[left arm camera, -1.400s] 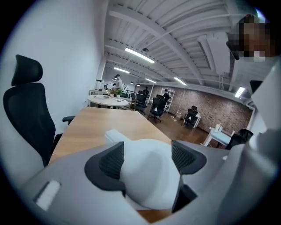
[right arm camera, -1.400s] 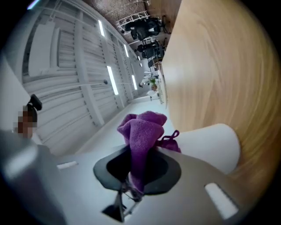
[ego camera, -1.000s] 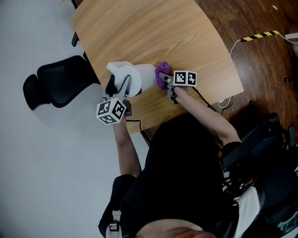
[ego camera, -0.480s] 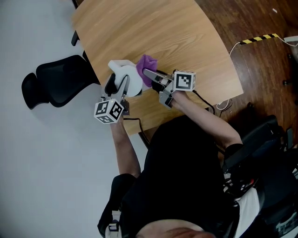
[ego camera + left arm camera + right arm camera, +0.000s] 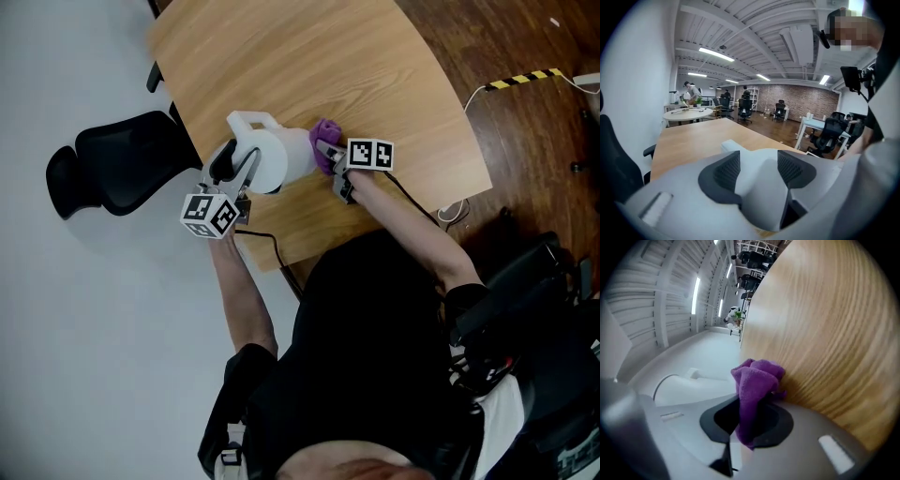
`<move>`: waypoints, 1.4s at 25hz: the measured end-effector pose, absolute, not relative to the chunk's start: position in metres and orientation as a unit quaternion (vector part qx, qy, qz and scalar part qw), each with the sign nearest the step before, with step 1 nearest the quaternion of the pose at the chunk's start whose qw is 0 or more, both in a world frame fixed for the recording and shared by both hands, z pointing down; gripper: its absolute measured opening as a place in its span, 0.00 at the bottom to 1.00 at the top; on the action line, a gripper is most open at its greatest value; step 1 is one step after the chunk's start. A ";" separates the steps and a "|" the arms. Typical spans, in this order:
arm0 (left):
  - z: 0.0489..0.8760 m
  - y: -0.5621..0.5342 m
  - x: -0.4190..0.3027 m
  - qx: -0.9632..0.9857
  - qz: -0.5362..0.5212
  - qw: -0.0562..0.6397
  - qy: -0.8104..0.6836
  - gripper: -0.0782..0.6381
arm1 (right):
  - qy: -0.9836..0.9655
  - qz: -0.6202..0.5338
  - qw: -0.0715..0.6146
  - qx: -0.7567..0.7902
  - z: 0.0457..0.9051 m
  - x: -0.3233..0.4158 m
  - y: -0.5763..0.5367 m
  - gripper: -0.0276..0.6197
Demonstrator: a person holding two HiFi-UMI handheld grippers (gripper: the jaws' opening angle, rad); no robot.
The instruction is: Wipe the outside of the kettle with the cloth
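The left hand-held gripper point(image 5: 235, 172), its jaws just closing, clasped the kettle point(image 5: 278, 156) on the tabletop point(image 5: 309, 66); the right hand-held gripper point(image 5: 330, 156) clenched the cloth point(image 5: 324, 130) against the kettle.

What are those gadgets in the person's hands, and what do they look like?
The left claw and the right claw are grey plastic with dark pads inside. Each tool carries a white cube printed with black square markers, and a thin black cable trails back from it. The person wears a dark short-sleeved top.
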State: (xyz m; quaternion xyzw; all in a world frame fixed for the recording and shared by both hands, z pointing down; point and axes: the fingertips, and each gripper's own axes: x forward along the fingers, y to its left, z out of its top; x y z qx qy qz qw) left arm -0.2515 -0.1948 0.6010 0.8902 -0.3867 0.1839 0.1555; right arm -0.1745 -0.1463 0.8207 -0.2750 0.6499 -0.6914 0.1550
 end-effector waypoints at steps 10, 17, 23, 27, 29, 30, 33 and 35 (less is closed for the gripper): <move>0.606 -0.191 -0.263 0.851 0.192 0.173 -0.457 0.65 | 0.671 -0.669 0.247 -0.206 0.733 -0.151 -0.152 0.12; 0.613 -0.181 -0.271 0.820 0.194 0.184 -0.506 0.66 | 0.737 -0.604 0.291 -0.089 0.600 -0.165 -0.173 0.12; 0.607 -0.178 -0.268 0.828 0.193 0.173 -0.497 0.65 | 0.679 -0.688 0.177 -0.186 0.754 -0.182 -0.178 0.12; 0.605 -0.176 -0.268 0.836 0.188 0.169 -0.486 0.64 | 0.657 -0.714 0.103 -0.220 0.829 -0.188 -0.170 0.12; 0.605 -0.178 -0.271 0.839 0.185 0.167 -0.484 0.63 | 0.670 -0.703 0.086 -0.222 0.828 -0.190 -0.171 0.12; 0.605 -0.179 -0.273 0.840 0.184 0.166 -0.483 0.63 | 0.675 -0.699 0.083 -0.223 0.826 -0.191 -0.171 0.12; 0.606 -0.181 -0.272 0.853 0.188 0.156 -0.460 0.63 | 0.680 -0.692 0.085 -0.226 0.824 -0.193 -0.165 0.12; 0.606 -0.180 -0.267 0.875 0.194 0.147 -0.418 0.62 | 0.688 -0.683 0.075 -0.233 0.823 -0.192 -0.154 0.12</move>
